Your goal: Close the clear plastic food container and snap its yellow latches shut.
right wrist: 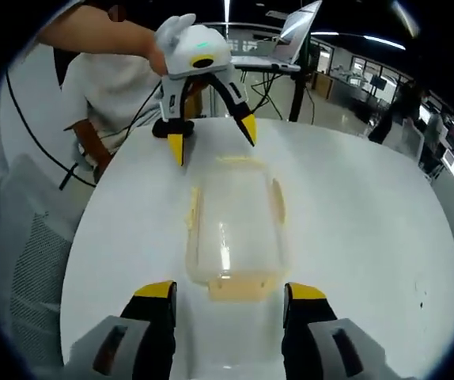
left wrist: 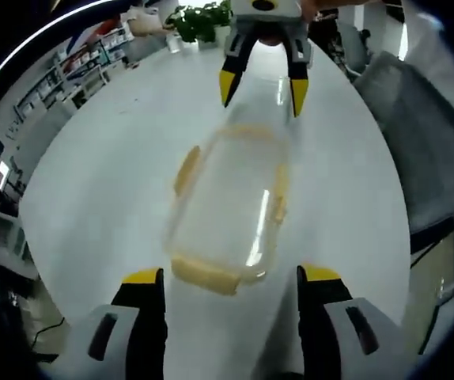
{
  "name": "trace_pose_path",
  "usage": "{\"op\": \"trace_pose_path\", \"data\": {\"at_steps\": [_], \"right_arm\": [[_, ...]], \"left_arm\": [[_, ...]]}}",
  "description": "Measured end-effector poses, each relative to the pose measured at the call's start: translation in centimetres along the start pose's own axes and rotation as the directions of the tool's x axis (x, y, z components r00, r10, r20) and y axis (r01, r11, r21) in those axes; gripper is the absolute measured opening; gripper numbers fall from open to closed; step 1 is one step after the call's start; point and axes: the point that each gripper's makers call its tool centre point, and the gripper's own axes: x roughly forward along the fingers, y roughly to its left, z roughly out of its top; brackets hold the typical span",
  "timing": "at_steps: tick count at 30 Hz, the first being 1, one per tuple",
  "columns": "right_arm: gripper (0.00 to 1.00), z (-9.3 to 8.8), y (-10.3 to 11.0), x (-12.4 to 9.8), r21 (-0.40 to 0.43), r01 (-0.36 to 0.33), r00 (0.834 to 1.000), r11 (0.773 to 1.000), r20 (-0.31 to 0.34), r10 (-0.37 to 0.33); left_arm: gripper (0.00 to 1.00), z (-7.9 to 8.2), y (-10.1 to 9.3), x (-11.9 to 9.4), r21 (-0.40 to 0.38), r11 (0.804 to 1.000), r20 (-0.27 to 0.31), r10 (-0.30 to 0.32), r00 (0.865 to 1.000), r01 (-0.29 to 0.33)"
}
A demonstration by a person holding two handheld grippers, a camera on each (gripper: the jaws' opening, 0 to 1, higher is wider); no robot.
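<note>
Clear plastic food container (right wrist: 235, 229) sits mid-bench (right wrist: 369, 206), between the left tool (left wrist: 231, 289) at 6 o'clock and right tool (right wrist: 228, 297), both spread apart and empty; uneven pressing could skid it or miss a yellow latch (right wrist: 240, 289).

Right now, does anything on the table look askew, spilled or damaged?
Nothing stands out. The container sits flat on the white table, lid on, nothing spilled. Both grippers, left and right, hang open at its ends.

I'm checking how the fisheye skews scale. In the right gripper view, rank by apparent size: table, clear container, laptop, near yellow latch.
1. table
2. clear container
3. laptop, though it sits farther back, so unsure
4. near yellow latch
</note>
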Motion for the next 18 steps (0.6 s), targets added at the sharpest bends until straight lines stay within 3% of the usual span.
{"op": "trace_pose_path", "data": {"at_steps": [18], "right_arm": [[0.51,-1.1,-0.2,1.5,-0.034,-0.02,0.998,0.999,-0.057,0.018]], "left_arm": [[0.65,-0.9,1.0,1.0,0.091,0.994,-0.073,-0.051,0.996,0.058]]}}
